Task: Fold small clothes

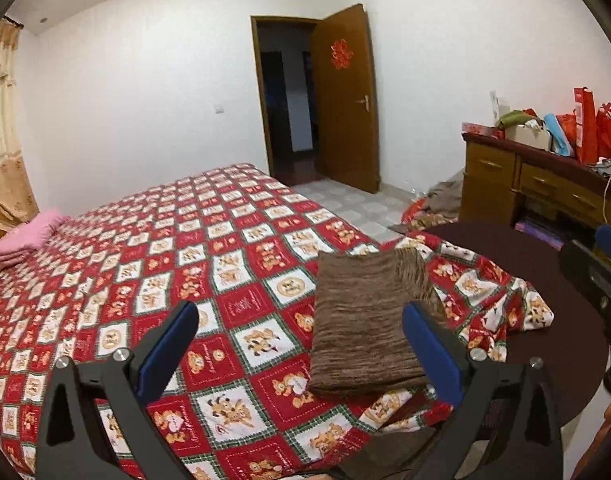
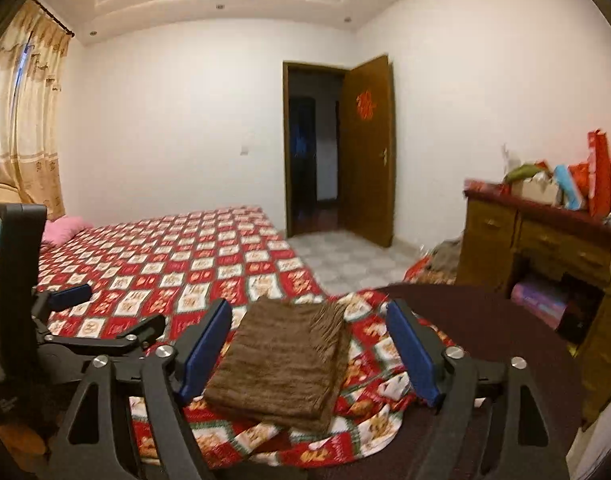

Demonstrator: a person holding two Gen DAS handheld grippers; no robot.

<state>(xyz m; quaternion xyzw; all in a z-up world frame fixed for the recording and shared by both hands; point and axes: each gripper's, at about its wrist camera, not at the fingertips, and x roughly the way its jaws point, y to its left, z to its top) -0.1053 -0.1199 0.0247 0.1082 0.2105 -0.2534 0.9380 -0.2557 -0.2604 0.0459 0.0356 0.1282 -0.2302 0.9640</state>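
From the left wrist view, the left tongs stand wide apart with nothing between the blue pads, held above the bed. The brown knitted garment lies folded into a neat rectangle on the red bear-print bedspread, near the corner of the bed where the spread bunches against a dark round counter. Its fringed end peeks out at the far right edge. A pink folded cloth sits well apart at the far left of the bed, and the right tongs show at the right edge of this view. From the right wrist view, the right tongs are also apart and empty, with the same brown garment lying below and between their pads, not touched by them. The left tongs appear at the left. The fold looks finished. The knit looks soft, light and floppy, likely to sag and unfold if lifted by one edge; taking both near corners through all the layers, or the thick folded edge, seems the safest hold.
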